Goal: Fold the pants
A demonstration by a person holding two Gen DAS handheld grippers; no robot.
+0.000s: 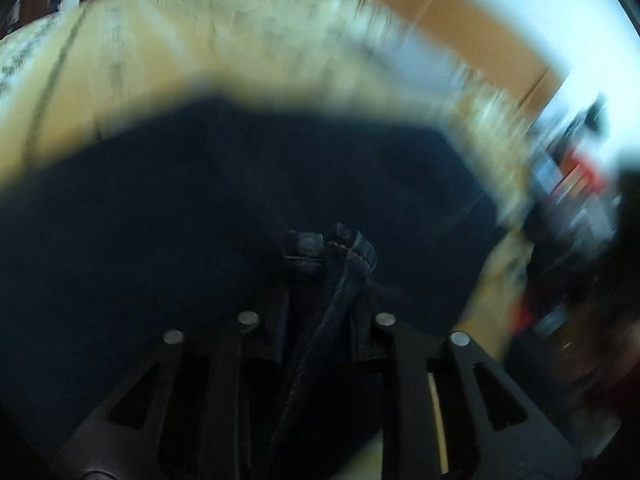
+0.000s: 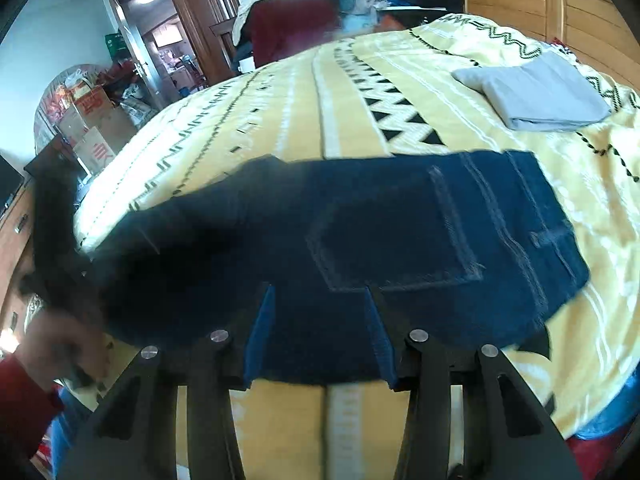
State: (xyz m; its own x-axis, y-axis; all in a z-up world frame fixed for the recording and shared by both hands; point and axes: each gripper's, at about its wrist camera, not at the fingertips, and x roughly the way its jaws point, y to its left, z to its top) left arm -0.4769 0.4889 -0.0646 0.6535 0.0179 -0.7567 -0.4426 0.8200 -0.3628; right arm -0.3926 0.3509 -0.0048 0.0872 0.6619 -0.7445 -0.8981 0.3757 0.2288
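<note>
Dark blue jeans point(image 2: 400, 232) lie across the yellow patterned bedspread point(image 2: 304, 104), back pocket up, waistband toward the right. My right gripper point(image 2: 320, 292) is open, its blue-padded fingers point(image 2: 262, 332) spread just above the near edge of the jeans. My left gripper point(image 1: 324, 264) is shut on a bunched, stitched hem of the jeans point(image 1: 336, 248). The rest of the jeans point(image 1: 200, 200) spreads dark beyond it in the blurred left wrist view. A hand in a red sleeve point(image 2: 24, 392) shows at the lower left of the right wrist view.
A folded grey garment point(image 2: 540, 92) lies on the bed at the far right. A heap of clothes point(image 2: 320, 0) sits behind the bed by a wooden wardrobe point(image 2: 560, 4). Cardboard boxes point(image 2: 92, 120) and an open door stand at the left.
</note>
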